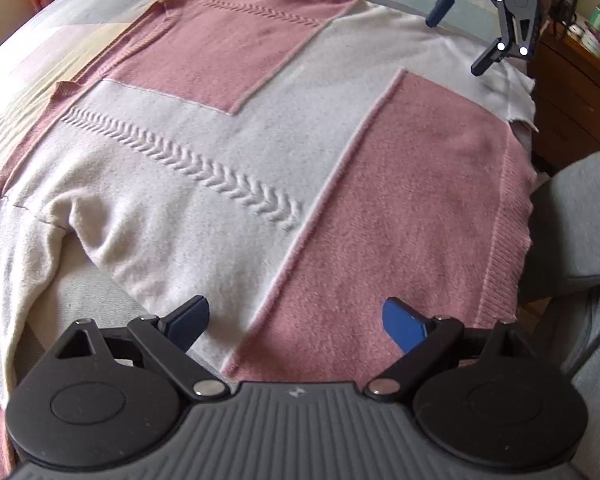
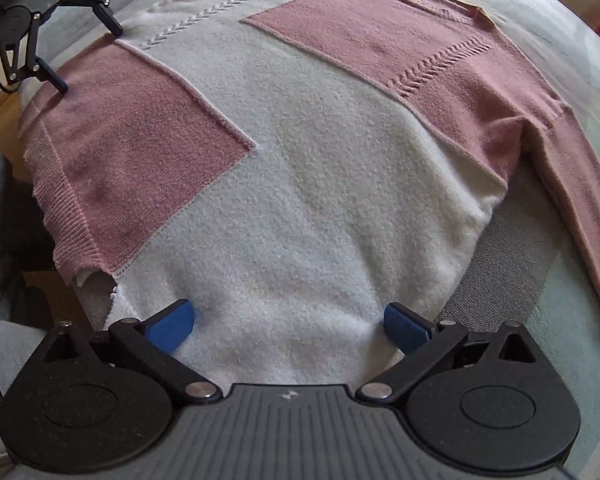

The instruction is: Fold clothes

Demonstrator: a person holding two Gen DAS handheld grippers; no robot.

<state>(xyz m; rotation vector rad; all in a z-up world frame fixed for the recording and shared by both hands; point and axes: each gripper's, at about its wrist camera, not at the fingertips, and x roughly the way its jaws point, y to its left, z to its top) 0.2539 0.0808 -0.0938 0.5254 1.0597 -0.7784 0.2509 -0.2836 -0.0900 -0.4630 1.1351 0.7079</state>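
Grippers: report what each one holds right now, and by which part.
Nothing is held. The left gripper and the right gripper are both open, fingers spread over the pink and white sweater lying flat on the bed.

pink-and-white sweater [image 1: 236,148] flat on bed [image 1: 40,60]

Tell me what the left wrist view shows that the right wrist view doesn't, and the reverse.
Only the left wrist view: the cream sleeve draped down the bed's side, and wooden furniture beyond the bed.

Only the right wrist view: the pink sleeve running down the bed's other side.

Both: the pink-and-cream sweater spread flat on the bed, its ribbed hem near the edge, and both grippers with jaws open, empty, over the hem end. The left gripper sits over a pink panel, the right gripper over cream.
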